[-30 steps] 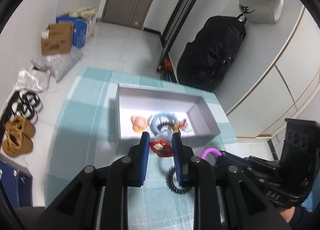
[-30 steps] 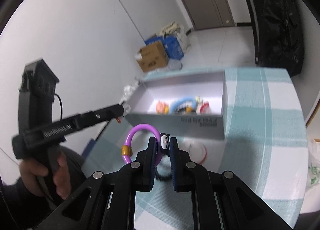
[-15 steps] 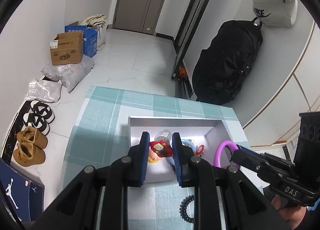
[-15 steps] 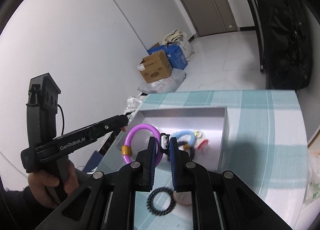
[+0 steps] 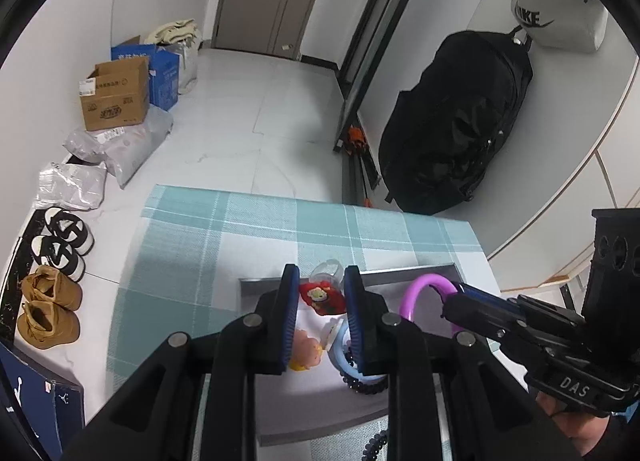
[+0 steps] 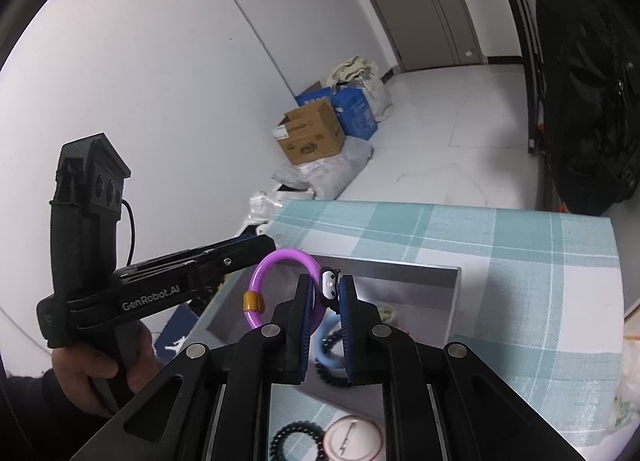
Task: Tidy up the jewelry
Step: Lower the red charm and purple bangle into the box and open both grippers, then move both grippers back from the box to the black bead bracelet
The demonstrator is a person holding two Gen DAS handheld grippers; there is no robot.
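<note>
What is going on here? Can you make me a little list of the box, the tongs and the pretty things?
Box: grey open box on a checked cloth
Left tongs: shut on a red charm ring, above the box
Right tongs: shut on a purple ring with a panda charm, above the box
Inside box: blue ring, pink toy charm
Outside box: black coil tie, round badge

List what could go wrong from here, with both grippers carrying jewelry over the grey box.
1. The left gripper pinches only the red charm; its clear ring dangles past the fingertips and could snag the box wall.
2. The right gripper grips the purple ring beside its small panda charm, so the hoop may swing or slip.
3. The grippers sit close together over the box and could bump on release.
</note>
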